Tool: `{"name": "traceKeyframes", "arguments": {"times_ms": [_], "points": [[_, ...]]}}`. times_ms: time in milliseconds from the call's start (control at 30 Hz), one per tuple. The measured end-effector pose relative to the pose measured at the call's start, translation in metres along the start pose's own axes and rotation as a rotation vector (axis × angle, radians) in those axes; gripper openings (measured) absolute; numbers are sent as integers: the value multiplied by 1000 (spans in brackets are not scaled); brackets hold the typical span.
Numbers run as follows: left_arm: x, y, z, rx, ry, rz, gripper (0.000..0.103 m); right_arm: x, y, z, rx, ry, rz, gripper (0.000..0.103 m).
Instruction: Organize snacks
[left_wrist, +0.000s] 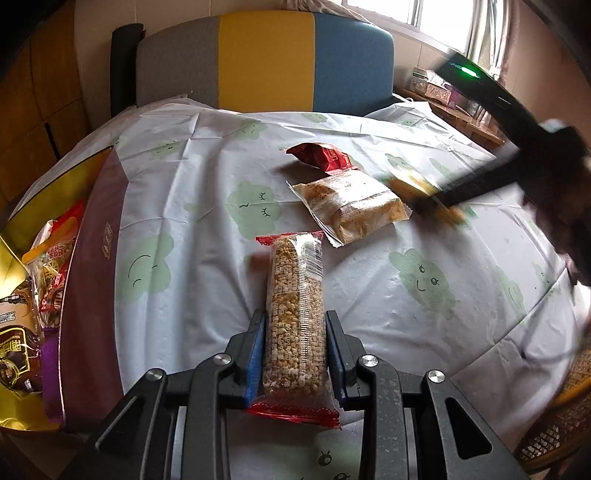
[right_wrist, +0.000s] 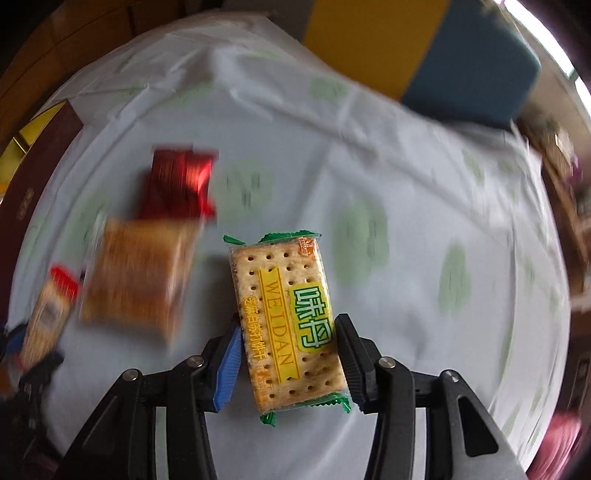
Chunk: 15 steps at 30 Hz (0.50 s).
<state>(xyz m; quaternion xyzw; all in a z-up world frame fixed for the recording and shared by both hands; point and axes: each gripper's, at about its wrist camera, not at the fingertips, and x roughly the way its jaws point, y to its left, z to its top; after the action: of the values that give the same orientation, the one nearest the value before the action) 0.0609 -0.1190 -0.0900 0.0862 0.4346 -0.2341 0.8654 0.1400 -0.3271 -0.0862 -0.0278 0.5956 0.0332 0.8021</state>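
Maroon gift box (left_wrist: 92, 280) with gold inner lining sits at the counter's left edge, lid off; inside are several snack bags (left_wrist: 44, 280), red, purple and dark printed packs, piled against the near wall. Exact count cannot be told.

Left gripper (left_wrist: 295, 354) is clamped on a puffed-grain bar (left_wrist: 295, 306): clear wrapper, red crimped ends, golden grains, barcode strip along one side. Bar points away along the fingers, held over the near part of the counter (left_wrist: 406, 332), which is covered with a white cloth printed with green clouds.

Right gripper (right_wrist: 288, 354) is closed on a soda cracker pack (right_wrist: 284, 325): clear film, green crimped ends, yellow band reading WEIDAN, green-yellow label, pale crackers with holes. Pack is tilted slightly left, held above the counter's middle.

On the counter toward its far side lie a red foil packet (left_wrist: 321, 157) and, touching it, a clear pack of brown cake (left_wrist: 351, 206). Right-wrist view is motion-blurred.
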Motion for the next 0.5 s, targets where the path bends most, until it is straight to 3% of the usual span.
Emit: {"name": "traceKeyframes", "arguments": {"times_ms": [167,333,500], "points": [[-1,-6,-1,15,-4,21,31,-5,-1,-41,63,-40,52,51],[-1,-7,1,15,0,32,30,-1,-8,-42,79,-48,86,52],[-6,-7,2,4,12,46,30,-8,12,-60,-40,-110,3,50]]}}
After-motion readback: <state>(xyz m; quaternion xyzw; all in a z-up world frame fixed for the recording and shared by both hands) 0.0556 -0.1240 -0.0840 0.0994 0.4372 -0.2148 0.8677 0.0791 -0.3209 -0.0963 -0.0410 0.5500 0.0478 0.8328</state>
